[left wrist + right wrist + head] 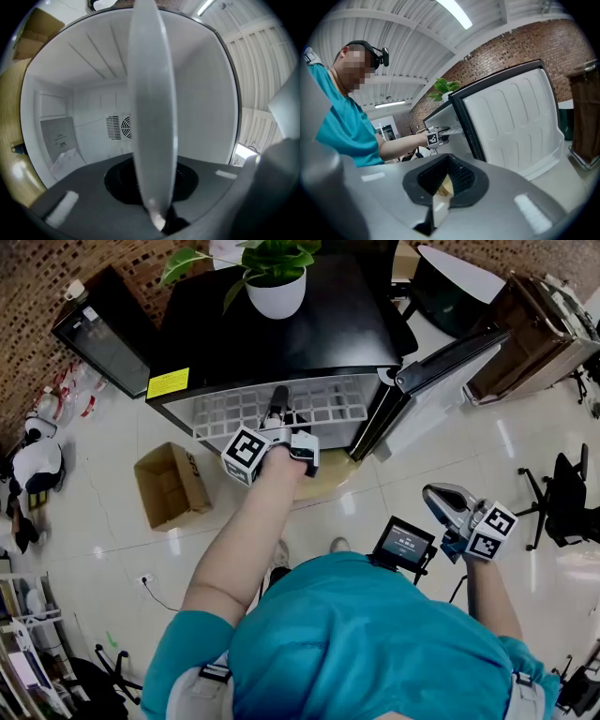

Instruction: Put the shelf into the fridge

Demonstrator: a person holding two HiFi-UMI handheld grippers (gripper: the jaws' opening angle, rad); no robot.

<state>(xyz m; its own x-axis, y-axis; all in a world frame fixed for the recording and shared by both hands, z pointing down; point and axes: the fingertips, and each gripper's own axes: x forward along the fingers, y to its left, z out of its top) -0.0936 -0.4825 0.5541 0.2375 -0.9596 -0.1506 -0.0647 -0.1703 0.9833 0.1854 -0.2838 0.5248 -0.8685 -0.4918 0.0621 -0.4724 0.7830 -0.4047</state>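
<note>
Showing a square lattice, the shelf (323, 404) seems plastic.

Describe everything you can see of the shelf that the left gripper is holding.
The shelf is a flat white panel with a grid pattern, plastic by its look. It lies roughly level, across the mouth of the open black fridge. The left gripper is clamped on its near edge, around the middle. In the left gripper view it shows edge-on as a pale, slightly translucent band. Whether it rests on any rails cannot be told.
</note>
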